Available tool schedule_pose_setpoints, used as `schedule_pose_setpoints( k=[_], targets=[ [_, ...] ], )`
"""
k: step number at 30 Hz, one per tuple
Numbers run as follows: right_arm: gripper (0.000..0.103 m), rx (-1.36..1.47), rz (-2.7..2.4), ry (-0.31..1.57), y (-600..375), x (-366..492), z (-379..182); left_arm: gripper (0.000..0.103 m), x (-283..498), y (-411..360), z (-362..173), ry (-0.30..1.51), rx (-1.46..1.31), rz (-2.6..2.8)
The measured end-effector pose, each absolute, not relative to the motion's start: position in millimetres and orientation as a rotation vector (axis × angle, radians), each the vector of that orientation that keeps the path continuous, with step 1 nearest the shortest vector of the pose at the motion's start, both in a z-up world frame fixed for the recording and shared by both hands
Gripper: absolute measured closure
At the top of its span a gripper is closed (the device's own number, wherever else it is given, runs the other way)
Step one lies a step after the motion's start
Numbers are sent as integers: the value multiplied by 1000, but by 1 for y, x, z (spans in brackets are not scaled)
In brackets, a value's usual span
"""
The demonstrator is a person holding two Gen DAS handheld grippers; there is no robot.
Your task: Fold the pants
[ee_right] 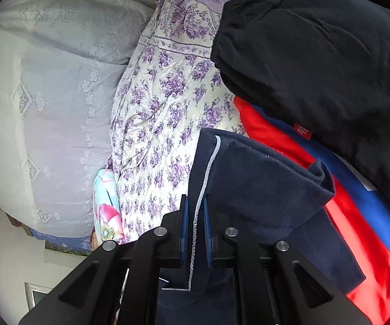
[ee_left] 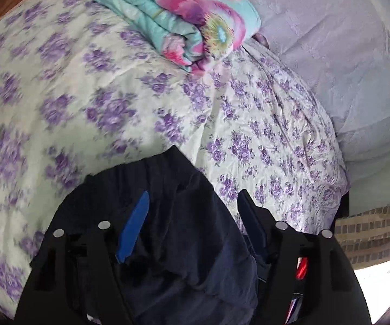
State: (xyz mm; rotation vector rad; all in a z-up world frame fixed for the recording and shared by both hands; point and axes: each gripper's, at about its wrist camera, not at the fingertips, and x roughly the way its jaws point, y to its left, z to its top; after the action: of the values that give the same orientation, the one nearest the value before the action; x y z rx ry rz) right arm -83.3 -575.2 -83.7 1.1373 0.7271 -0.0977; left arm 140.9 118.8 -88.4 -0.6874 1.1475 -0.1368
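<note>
In the left wrist view, the left gripper [ee_left: 192, 205] stood wide, its blue-padded fingers [ee_left: 134, 227] spread apart with the navy pants [ee_left: 178, 243] bunched between them; the pads did not press the cloth. The pants lay on the bed's floral sheet [ee_left: 113, 94], white with purple flowers. Farther off, a folded turquoise blanket with pink flowers [ee_left: 184, 19] rested on the sheet, and beside it to the right lay a pale lavender pillow [ee_left: 330, 54]. A woven brown mat [ee_left: 376, 230] showed at the bed's lower right edge.

In the right wrist view, the right gripper [ee_right: 195, 211] was nearly closed, pinching an edge of the navy pants [ee_right: 262, 189] along a pale piped seam [ee_right: 208, 178]. A red and blue fleece garment [ee_right: 357, 216] lay under the pants to the right, and a black garment with a small red tag [ee_right: 317, 54] lay on top of it, filling the upper right. The floral sheet [ee_right: 162, 108] ran up the middle, with the embroidered pillow [ee_right: 46, 81] on the left and the turquoise blanket [ee_right: 105, 203] at its foot.
</note>
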Motion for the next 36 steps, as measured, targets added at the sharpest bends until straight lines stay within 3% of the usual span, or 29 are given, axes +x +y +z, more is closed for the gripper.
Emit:
schedule_pose_setpoints(
  k=[13, 17, 18, 19, 21, 25, 31, 36],
  targets=[
    [92, 1169, -91, 739, -575, -77, -83, 36, 244, 60, -174, 1728, -484, -25],
    [92, 1169, -78, 740, -574, -79, -82, 38, 260, 75, -193, 1800, -625, 44],
    [92, 1168, -77, 737, -574, -80, -81, 46, 262, 78, -195, 1800, -631, 55],
    [92, 1167, -76, 731, -574, -81, -81, 64, 262, 80, -197, 1805, -623, 62],
    [92, 1168, -77, 719, -575, -83, -80, 76, 257, 92, -200, 1784, -674, 58],
    [92, 1172, -80, 702, -580, -81, -79, 89, 238, 122, -193, 1684, -896, 8],
    [92, 1140, -50, 673, -583, -59, -57, 92, 209, 152, -133, 1392, -1077, -62],
    [92, 1100, 5, 642, -589, 12, -44, 92, 210, 197, -94, 1134, -1172, 13]
  ],
)
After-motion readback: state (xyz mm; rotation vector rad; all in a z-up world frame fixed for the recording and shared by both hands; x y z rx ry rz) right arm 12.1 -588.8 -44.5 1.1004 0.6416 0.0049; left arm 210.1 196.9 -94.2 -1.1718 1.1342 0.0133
